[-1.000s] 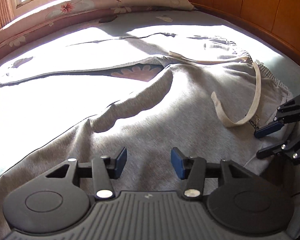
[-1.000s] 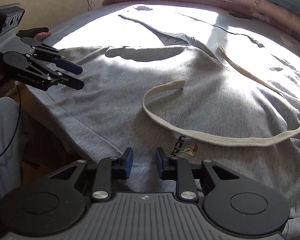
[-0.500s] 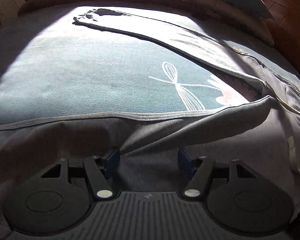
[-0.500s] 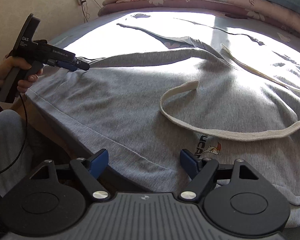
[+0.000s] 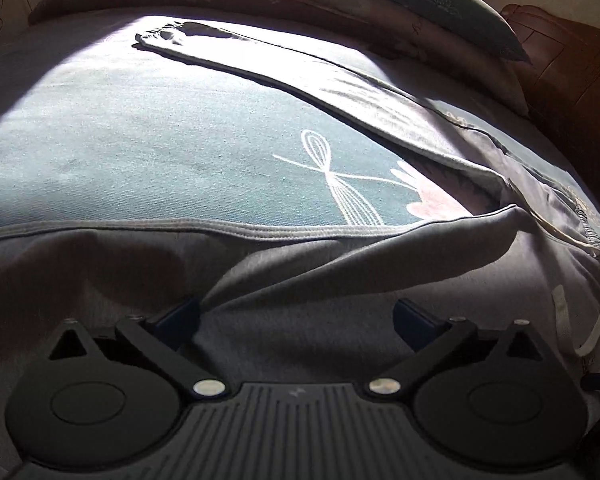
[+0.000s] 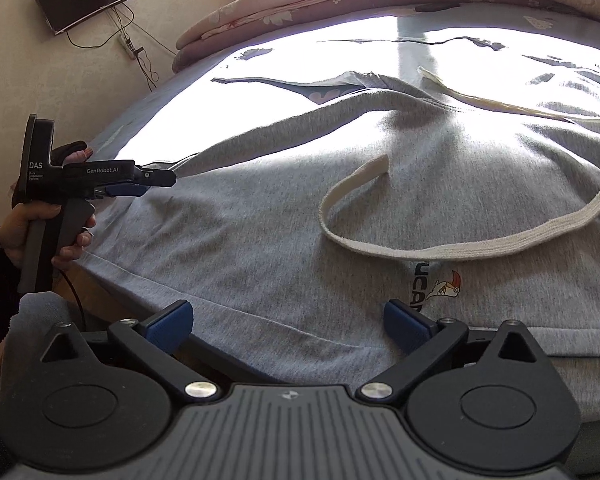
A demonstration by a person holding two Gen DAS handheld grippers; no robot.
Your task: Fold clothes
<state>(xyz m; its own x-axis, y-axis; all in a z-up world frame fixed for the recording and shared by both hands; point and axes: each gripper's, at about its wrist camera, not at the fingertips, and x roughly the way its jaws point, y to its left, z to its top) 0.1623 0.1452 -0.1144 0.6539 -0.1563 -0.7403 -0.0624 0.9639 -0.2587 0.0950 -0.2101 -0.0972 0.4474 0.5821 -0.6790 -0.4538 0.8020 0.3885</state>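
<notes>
One pair of soft grey knit sweatpants [image 6: 260,240] lies spread on a teal bedsheet [image 5: 140,152], with one flat cream drawstring [image 6: 440,250] looped on top. Two black grippers, left gripper [image 5: 296,316] and right gripper [image 6: 286,320], have just been opening; both now gape wide, gripping nothing.

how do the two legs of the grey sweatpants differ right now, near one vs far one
The near leg lies in shadow just ahead of the left gripper, rumpled, with a raised fold running across it. The far leg stretches flat and smooth across the bedsheet in bright sunlight, its cuff bunched at the far end. A wedge of sheet separates them. Both are the same grey knit with stitched edge seams.
</notes>
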